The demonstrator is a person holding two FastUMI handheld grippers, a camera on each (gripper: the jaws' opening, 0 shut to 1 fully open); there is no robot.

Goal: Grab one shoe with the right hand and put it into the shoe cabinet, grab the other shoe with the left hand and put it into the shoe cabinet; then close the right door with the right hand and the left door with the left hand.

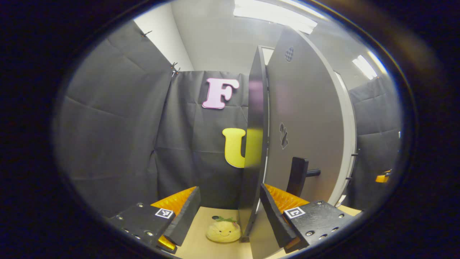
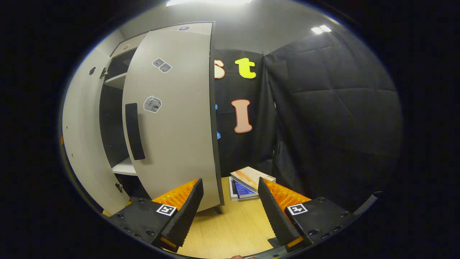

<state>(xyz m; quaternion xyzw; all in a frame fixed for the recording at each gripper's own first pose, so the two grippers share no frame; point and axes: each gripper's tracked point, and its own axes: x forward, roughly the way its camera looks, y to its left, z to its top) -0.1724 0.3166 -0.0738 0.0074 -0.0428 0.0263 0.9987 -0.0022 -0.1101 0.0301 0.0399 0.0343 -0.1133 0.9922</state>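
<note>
1. We see the left tool (image 1: 230, 212) with its fingers spread wide and nothing gripped; the left door (image 1: 305, 126) edge sits in the gap between them, and we can't tell whether either finger touches it.
2. The left door's dark handle (image 1: 298, 176) sticks out just above the right-hand finger in the left gripper view.
3. A yellow plush toy (image 1: 222, 231) lies on the wooden surface (image 1: 201, 244) between the fingers, just left of the door's bottom corner.
4. In the right gripper view the right tool (image 2: 230, 208) is also spread apart and empty, above the surface (image 2: 233, 230).
5. The right door (image 2: 172, 118) stands ajar just ahead of its left-hand finger; its dark handle (image 2: 134, 131) faces us.
6. Behind that door the shoe cabinet (image 2: 115, 118) is open, with pale shelves and a dark interior. We can't make out the shoes in there.
7. A stack of books (image 2: 248, 185) lies on the surface close to the right-hand finger, near the cloth wall.
8. Open room: bare surface between the right tool's fingers, right of the door edge.
9. Stickers on both doors are too small to read.
</note>
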